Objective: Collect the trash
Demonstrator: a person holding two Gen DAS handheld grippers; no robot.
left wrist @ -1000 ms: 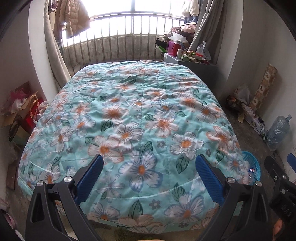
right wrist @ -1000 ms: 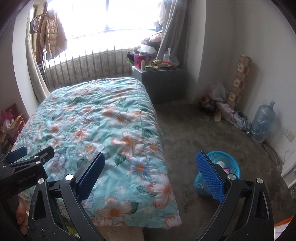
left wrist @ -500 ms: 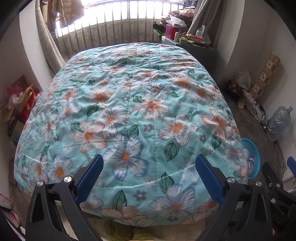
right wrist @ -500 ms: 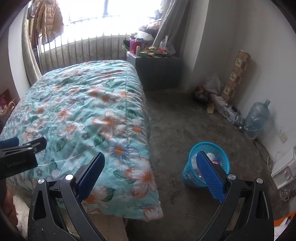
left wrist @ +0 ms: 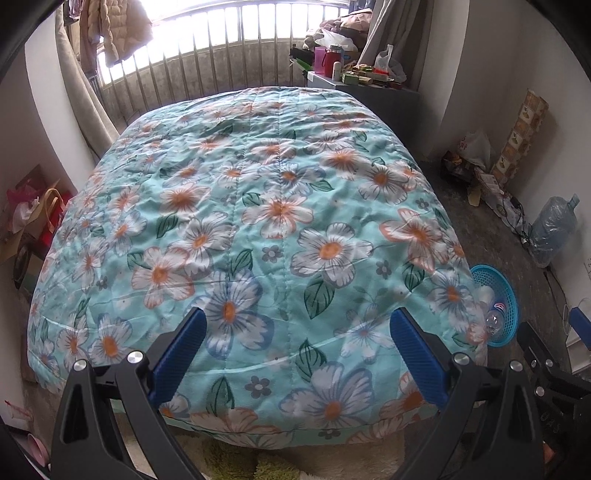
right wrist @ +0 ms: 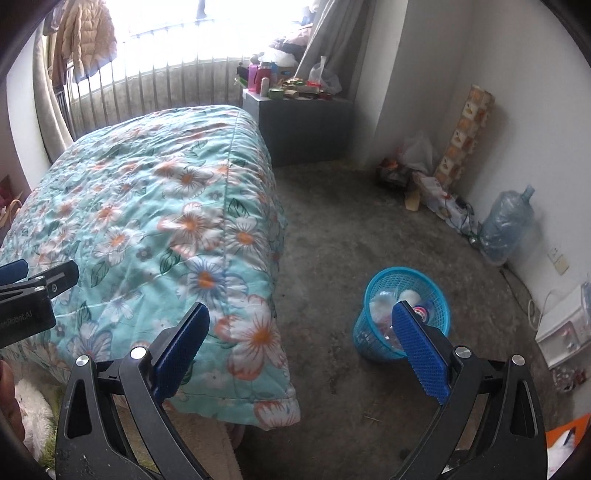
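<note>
At 9 o'clock in the L wrist view, bags (left wrist: pixel 33 218) are being seen piled by the wall, w/ a puffy jacket (left wrist: pixel 110 33) hanging at 11 o'clock on the window bars. The floral quilt (left wrist: pixel 258 221) is being spread over the bed, filling the centre. The left gripper (left wrist: pixel 297 354) is being held over the quilt's near edge w/ its blue pads spread wide and nothing being gripped. At 1 o'clock a grey cabinet (left wrist: pixel 369 96) is being loaded w/ bottles & boxes. At 3–4 o'clock the blue basket (left wrist: pixel 506 295) is standing on the concrete floor just beside the bed corner, partly hidden by the quilt, w/ trash showing inside. In the R wrist view the right gripper (right wrist: pixel 297 354) is likewise being held wide apart & empty, the quilt's corner (right wrist: pixel 258 369) lying at 7 o'clock; the basket (right wrist: pixel 373 339) is sitting at 5 o'clock, partly behind the R pad, w/ plastic bottles (right wrist: pixel 384 302) in it. A water jug (right wrist: pixel 506 225) is standing by the wall at 3 o'clock, well apart from the basket.
</note>
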